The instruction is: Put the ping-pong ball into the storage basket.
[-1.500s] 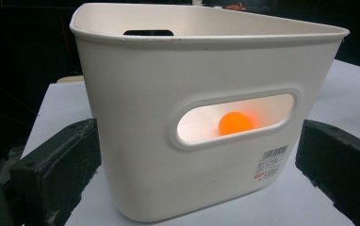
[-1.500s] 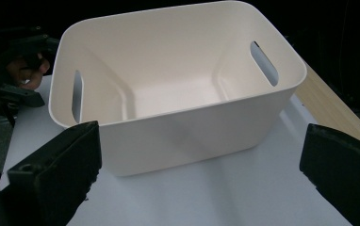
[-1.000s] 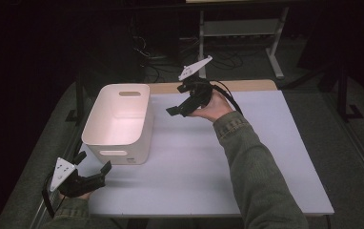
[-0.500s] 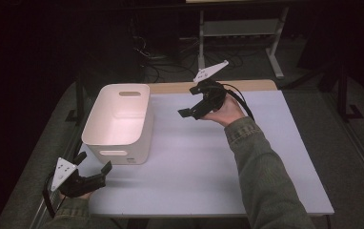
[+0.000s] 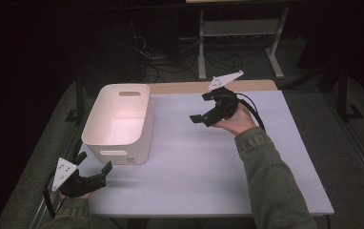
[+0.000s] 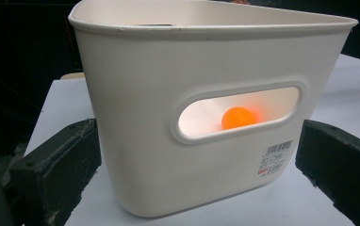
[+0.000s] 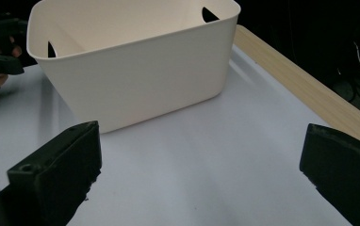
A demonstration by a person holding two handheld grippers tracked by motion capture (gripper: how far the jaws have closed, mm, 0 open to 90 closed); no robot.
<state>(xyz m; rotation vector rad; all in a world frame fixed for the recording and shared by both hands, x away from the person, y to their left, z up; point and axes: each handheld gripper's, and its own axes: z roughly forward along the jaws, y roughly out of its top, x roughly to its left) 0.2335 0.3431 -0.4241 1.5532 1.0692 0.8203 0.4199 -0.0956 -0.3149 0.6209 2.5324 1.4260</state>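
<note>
In the high view I have the left claw [image 5: 94,174] at the lower left of the frame, low over the near edge of the bench [image 5: 208,181], with its jaws spread apart and nothing between them. It points at the near short wall of the white bin [image 5: 120,138], which stands in the left centre of that frame. In the left claw view the bin [image 6: 168,155] sits between the two black jaws, one at the lower left and one at the lower right, close on each side, though I cannot tell whether either touches it. Through the oval handle slot just right of centre I see an orange ball [image 6: 239,117] lying inside the bin. I hold the right claw [image 5: 204,109] raised above the bench in the upper centre of the high view, well apart from the bin, jaws spread and empty. In the right claw view its jaws rise from the lower corners, with the bin [image 7: 140,89] at the upper left and bare bench between. I judge the ball placement done, as the ball is already in the bin. What is left, as far as I can judge, is handling the bin itself: the left claw is lined up on its near wall but has not yet closed on it.
</note>
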